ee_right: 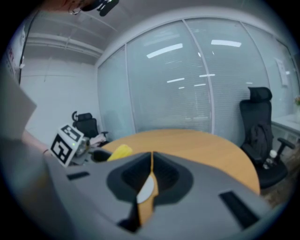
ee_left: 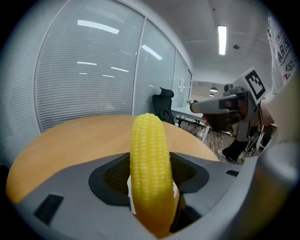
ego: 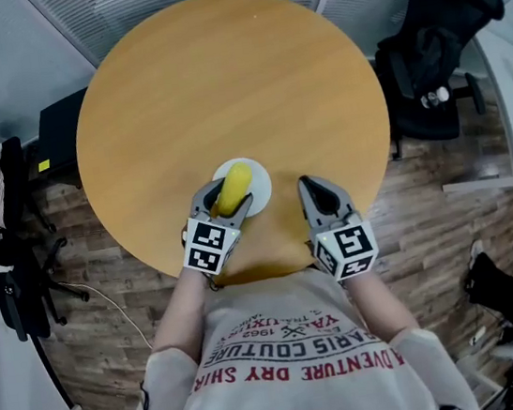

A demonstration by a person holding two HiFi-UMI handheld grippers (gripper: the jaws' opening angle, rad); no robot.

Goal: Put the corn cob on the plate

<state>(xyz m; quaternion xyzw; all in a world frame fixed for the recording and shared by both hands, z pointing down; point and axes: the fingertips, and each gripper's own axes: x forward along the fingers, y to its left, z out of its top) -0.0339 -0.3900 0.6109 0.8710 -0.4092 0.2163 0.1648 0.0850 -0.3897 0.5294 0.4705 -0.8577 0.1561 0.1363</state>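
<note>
1. While the left gripper (ego: 226, 204) clamps the ribbed yellow corn cob (ego: 235, 185) over the small round white plate (ego: 262, 187), releasing early may roll it off.
2. Right gripper (ego: 316, 191) — closed, empty, beside the plate — might knock it.

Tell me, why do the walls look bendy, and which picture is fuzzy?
Left gripper view: the wide lens bends the window wall; the corn cob is sharp. Right gripper view: fuzzy, especially the fingers. Head view: clear, evenly lit.
</note>
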